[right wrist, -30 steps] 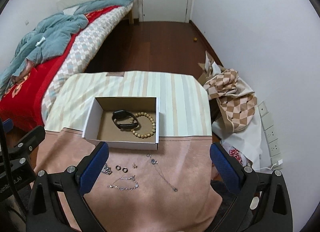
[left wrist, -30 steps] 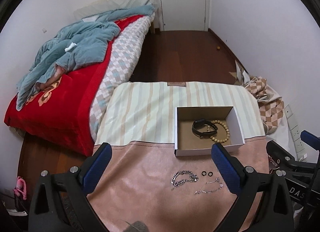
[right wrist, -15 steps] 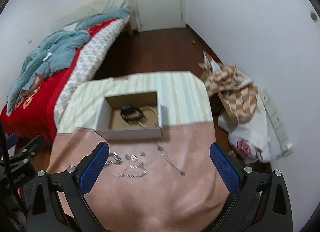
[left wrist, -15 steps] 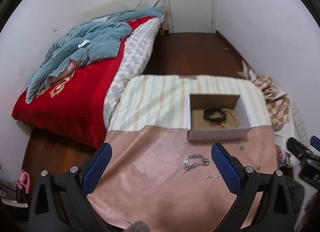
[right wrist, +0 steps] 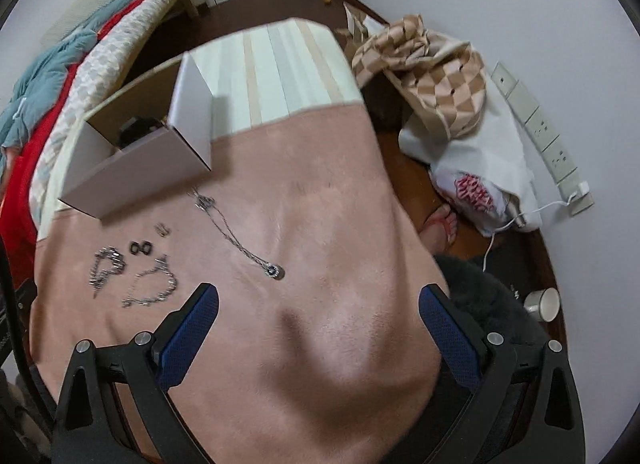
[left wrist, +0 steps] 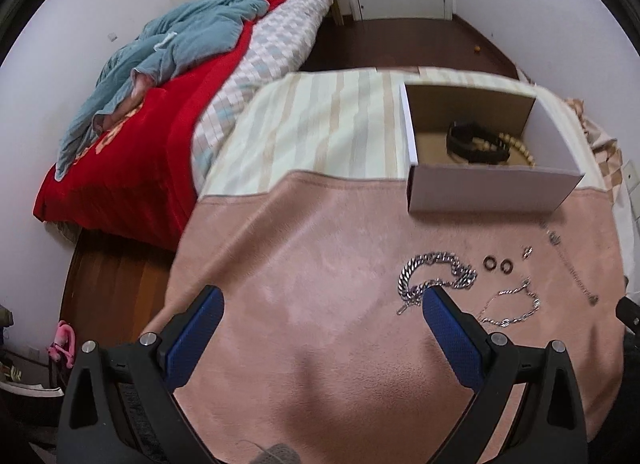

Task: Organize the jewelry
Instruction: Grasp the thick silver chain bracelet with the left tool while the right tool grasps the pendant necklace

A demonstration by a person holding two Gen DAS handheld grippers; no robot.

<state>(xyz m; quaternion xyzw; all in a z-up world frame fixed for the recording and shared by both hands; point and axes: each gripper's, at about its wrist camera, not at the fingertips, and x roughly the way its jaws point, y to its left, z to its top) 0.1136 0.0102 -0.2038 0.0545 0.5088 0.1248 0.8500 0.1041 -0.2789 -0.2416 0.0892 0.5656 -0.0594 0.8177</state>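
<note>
A white cardboard box [left wrist: 488, 188] [right wrist: 136, 174] stands on the pink cloth and holds a black band [left wrist: 474, 142] and a wooden bead bracelet [left wrist: 520, 150]. On the cloth in front of it lie a thick silver chain bracelet [left wrist: 436, 274] [right wrist: 105, 264], two small dark rings [left wrist: 497, 264] [right wrist: 140, 249], a thin silver bracelet [left wrist: 514, 310] [right wrist: 154, 286] and a pendant necklace [right wrist: 240, 242] [left wrist: 572, 268]. My left gripper [left wrist: 322, 304] is open and empty, low over the cloth, its right finger beside the thick chain. My right gripper [right wrist: 318, 300] is open and empty, right of the pendant.
A striped cloth [left wrist: 320, 124] covers the table's far half. A bed with a red blanket [left wrist: 132, 152] stands at the left. A checked cloth and a white bag [right wrist: 460, 104] lie on the floor at the right, by a wall socket strip [right wrist: 548, 136] and a cup [right wrist: 544, 304].
Both grippers have dropped closer to the cloth and tilted down. The left one has come up beside the thick chain; the right view has swung right, with the box now at its left.
</note>
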